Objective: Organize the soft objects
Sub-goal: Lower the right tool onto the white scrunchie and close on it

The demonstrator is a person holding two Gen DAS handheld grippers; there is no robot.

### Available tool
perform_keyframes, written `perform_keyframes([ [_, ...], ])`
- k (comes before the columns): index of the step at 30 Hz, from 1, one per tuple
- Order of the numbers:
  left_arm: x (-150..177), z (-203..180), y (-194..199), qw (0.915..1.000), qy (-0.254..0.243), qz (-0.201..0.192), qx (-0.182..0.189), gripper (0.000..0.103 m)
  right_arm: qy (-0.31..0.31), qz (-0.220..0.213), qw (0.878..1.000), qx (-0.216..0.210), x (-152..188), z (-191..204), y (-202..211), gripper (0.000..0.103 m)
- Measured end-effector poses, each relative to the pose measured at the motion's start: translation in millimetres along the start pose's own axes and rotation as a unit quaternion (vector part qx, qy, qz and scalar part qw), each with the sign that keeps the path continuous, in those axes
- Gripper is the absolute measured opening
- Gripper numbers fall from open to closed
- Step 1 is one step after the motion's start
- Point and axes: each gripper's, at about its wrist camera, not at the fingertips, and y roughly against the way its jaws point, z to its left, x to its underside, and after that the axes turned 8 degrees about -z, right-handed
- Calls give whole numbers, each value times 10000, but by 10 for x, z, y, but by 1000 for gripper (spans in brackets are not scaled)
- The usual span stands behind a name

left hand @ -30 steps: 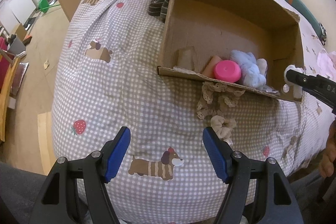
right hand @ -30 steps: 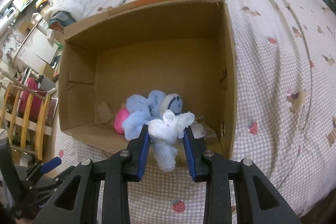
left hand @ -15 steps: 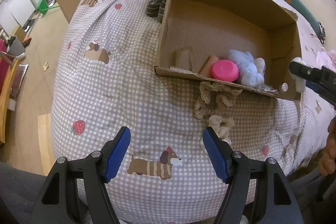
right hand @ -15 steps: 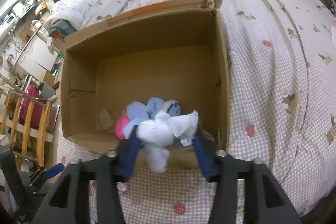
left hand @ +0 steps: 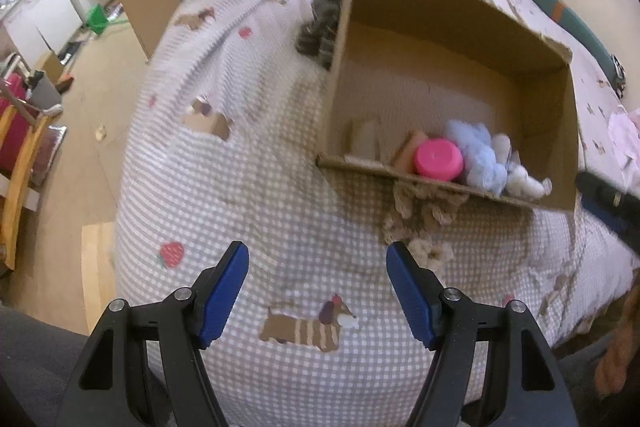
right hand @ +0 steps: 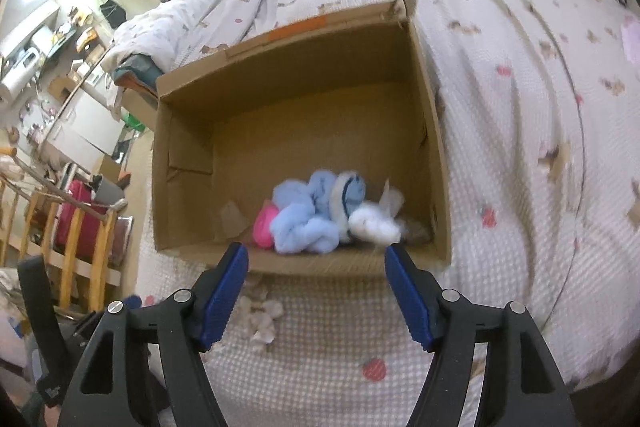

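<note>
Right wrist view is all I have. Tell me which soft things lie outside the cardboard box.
Observer: A beige lace piece lies on the bedspread, against the outside of the cardboard box's near wall.
Operator: Check the other sides too.
Observer: A dark grey striped fabric bundle sits against an outside wall, by the corner far from the toys.
Operator: Now tell me what's next to the pink thing inside.
Observer: A peach-coloured block leans beside the pink round item, away from the blue plush.
</note>
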Motion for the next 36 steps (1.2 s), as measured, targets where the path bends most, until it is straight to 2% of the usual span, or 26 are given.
perform_keyframes([
  [8, -55, 58, 92, 9997, 138, -179, 0, 69, 51, 258, 9996, -77, 296, 150, -38, 75],
  [15, -86, 95, 164, 9992, 155, -364, -91, 69, -14, 746, 9971, -124, 604, 263, -232, 75],
  [22, -124, 256, 207, 9975, 539, -422, -146, 69, 187, 1292, 9914, -94, 702, 376, -556, 75],
  [27, -122, 267, 207, 9976, 534, -409, -159, 69, 254, 1571, 9872, -138, 761, 546, -803, 73],
  [32, -104, 271, 174, 9980, 538, -308, -123, 69, 525, 1685, 9843, 38, 796, 751, -1025, 72],
  [33, -101, 271, 173, 9980, 539, -305, -124, 69, 584, 1696, 9837, 80, 805, 779, -1061, 63],
  [34, -99, 273, 172, 9980, 536, -303, -127, 69, 645, 1720, 9829, 107, 816, 810, -1096, 45],
  [36, -95, 272, 166, 9981, 529, -294, -133, 69, 532, 1892, 9805, 27, 826, 813, -1195, 28],
])
